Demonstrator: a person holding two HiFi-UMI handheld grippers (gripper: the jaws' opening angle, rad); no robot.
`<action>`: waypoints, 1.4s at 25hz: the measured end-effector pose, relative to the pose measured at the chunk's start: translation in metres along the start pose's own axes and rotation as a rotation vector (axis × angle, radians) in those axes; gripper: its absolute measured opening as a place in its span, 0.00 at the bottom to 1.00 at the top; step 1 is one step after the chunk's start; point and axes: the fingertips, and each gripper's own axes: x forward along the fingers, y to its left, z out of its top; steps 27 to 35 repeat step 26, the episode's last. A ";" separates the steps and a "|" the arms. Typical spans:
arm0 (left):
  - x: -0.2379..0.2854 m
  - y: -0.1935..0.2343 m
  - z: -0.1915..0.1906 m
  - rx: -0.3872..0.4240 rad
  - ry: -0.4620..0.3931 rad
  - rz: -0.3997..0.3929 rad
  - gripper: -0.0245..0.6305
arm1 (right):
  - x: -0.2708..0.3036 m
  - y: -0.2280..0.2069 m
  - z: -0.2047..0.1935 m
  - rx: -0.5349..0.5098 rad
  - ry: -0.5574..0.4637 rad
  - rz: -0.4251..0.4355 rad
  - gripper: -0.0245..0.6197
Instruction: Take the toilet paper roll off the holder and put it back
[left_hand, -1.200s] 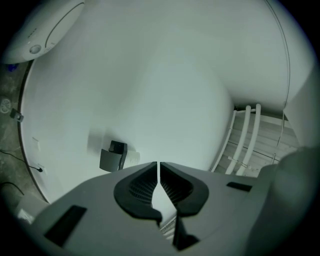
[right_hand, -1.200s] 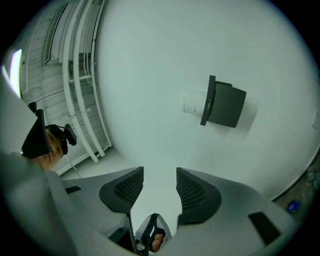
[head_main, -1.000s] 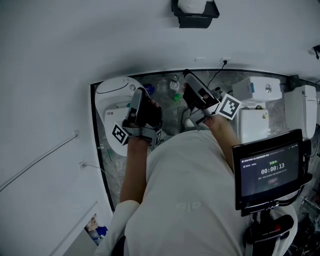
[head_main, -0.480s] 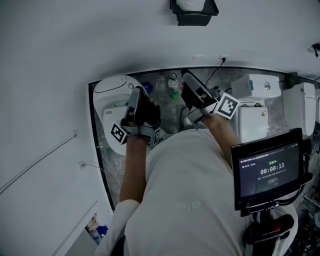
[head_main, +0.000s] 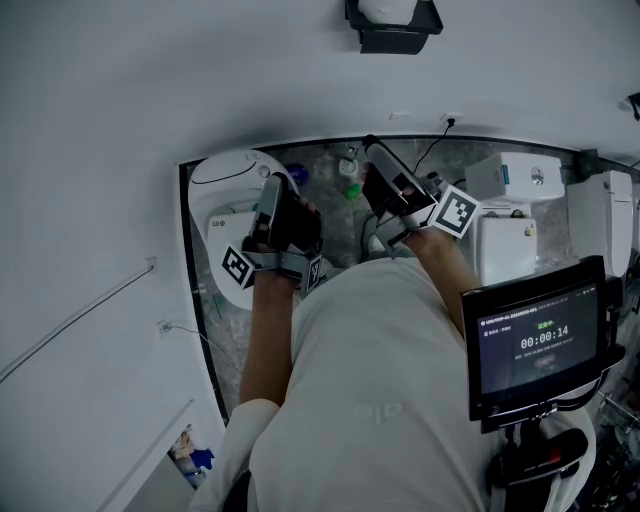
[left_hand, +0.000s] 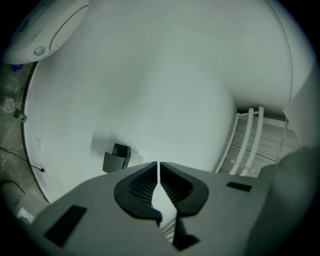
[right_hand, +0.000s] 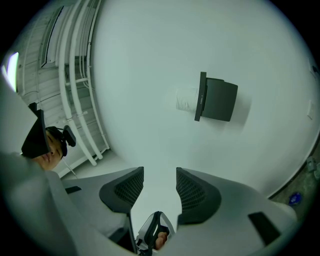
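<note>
well apart, holder (right_hand: 216, 100) and right tongs (right_hand: 160, 175)

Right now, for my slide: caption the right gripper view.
Open right gripper faces wall-mounted black holder with toilet paper roll.

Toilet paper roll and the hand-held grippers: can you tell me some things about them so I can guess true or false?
1. The toilet paper roll sits in the black holder on the wall. True.
2. The right hand-held gripper is squeezing the roll. False: its jaws stand apart with nothing between them, and the roll is well away from it, up on the wall.
3. The left hand-held gripper has its jaws closed together on nothing. True.
4. The screen with the timer stands at the person's left side. False: it stands at the person's right side.
</note>
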 end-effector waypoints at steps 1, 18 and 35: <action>0.000 0.000 0.000 0.001 -0.001 0.000 0.05 | 0.000 0.000 -0.001 -0.012 0.008 -0.004 0.36; -0.001 -0.001 0.000 0.006 0.001 0.004 0.05 | 0.001 -0.008 -0.008 -0.012 0.034 -0.037 0.36; -0.001 0.000 -0.001 0.009 0.009 0.006 0.05 | -0.001 -0.009 -0.008 -0.020 0.036 -0.039 0.36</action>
